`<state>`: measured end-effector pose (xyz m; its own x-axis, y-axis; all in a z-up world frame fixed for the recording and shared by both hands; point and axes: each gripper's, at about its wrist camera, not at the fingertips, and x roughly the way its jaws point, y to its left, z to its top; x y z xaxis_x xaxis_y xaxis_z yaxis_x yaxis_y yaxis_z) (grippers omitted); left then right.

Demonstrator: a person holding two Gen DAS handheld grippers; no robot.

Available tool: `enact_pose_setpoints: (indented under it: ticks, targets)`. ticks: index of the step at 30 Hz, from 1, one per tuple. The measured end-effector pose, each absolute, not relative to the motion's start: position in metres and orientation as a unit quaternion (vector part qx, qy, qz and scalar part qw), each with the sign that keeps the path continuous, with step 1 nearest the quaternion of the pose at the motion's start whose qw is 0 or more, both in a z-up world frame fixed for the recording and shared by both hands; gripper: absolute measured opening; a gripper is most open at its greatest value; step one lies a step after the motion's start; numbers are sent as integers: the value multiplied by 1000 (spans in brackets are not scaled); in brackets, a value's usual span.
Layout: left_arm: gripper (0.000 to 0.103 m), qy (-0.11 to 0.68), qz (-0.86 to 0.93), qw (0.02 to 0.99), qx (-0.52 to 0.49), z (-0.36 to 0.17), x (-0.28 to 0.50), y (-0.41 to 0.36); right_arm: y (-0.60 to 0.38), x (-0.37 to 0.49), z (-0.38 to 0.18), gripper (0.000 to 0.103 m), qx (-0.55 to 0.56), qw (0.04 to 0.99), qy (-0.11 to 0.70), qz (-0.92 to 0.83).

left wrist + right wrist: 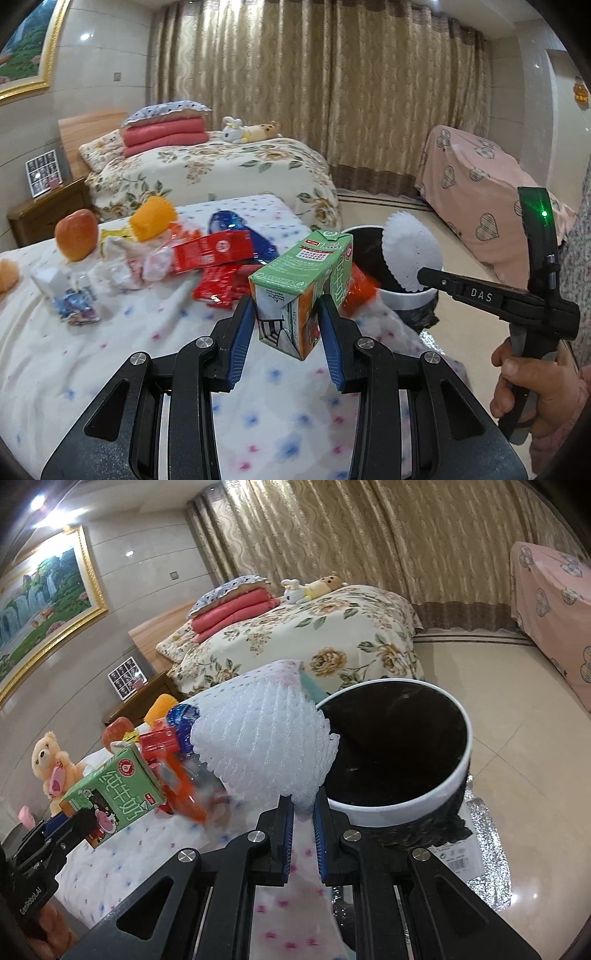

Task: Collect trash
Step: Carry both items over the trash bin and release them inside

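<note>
My left claw (pixel 288 321) grips a green milk carton (pixel 295 288), lifted above the flowered table (pixel 110 369) near the bin's rim. My right claw (pixel 303 812) is pinched shut on a white foam net (pixel 266 734), held beside the black-lined bin (pixel 406 801). Red wrappers (pixel 214 254) lie on the table.

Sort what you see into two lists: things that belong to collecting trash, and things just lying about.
Job: milk carton in left gripper; white foam fruit net in right gripper; trash bin; red wrappers.

Lying about: apple; teddy bear; folded blankets.
</note>
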<state>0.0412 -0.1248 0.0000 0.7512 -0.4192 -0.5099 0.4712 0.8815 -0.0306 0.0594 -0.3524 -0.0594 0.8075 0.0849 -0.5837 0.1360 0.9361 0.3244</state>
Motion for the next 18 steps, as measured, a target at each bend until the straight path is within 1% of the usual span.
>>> enact_pose_setpoints:
  ticks: [5,18]
  targets:
    - [34,260,-245,933,53,0,43,-138,-364,59,-63,10,186,931,313,-20]
    - [34,258,-236,936,49,4,53,-143,-366,58,-71,10,192,928,320,-18]
